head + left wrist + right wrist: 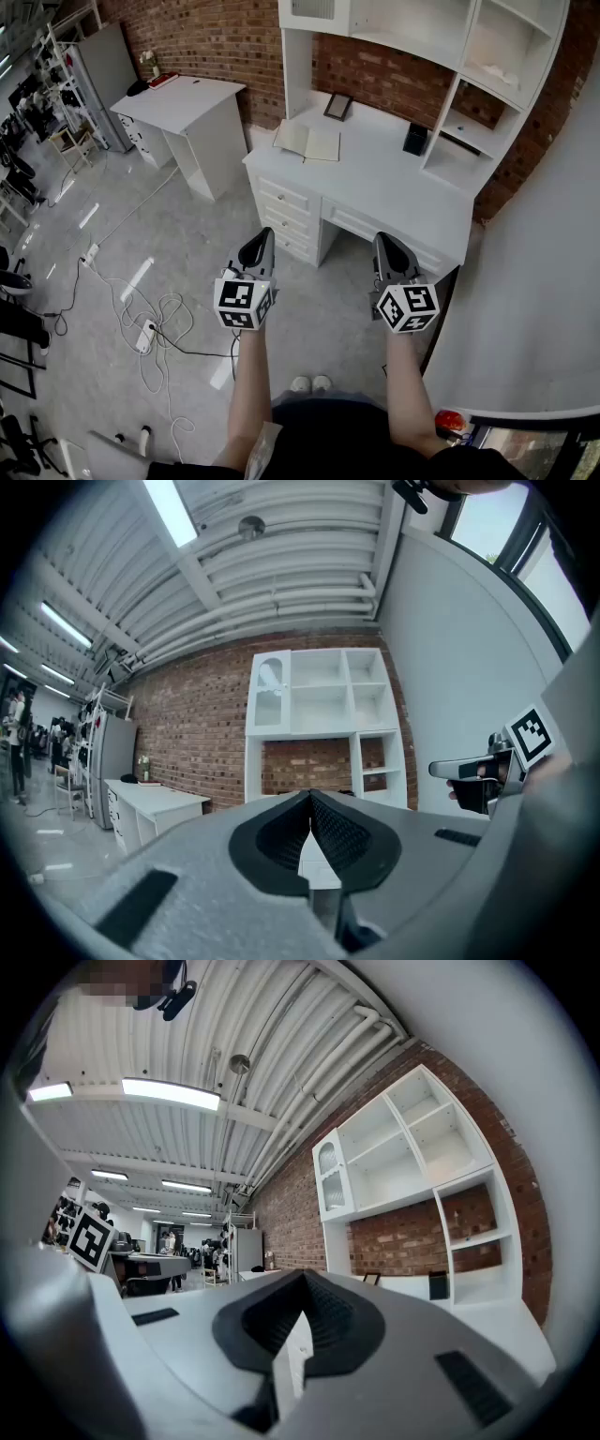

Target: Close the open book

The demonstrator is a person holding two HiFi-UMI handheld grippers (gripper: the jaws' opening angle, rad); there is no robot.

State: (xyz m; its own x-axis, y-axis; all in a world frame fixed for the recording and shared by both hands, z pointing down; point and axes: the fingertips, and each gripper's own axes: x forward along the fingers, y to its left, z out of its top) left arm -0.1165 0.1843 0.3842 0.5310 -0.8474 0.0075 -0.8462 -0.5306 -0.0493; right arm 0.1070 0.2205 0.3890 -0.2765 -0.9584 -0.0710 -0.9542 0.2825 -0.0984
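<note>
The book (307, 142) lies open on the far white table (394, 178), untouched; left tongs (262, 242) and right tongs (386, 246) hang well short, both pressed together and empty.

I cannot read the pages of the open pale book (307, 142) on the white desk (394, 187), too small; the dark-framed picture (337, 107) likewise; the small black box (416, 139) I cannot identify; the white shelf unit (461, 58) is cut off at the top edge; the left gripper (310, 795) hides the desktop in its own view.
</note>
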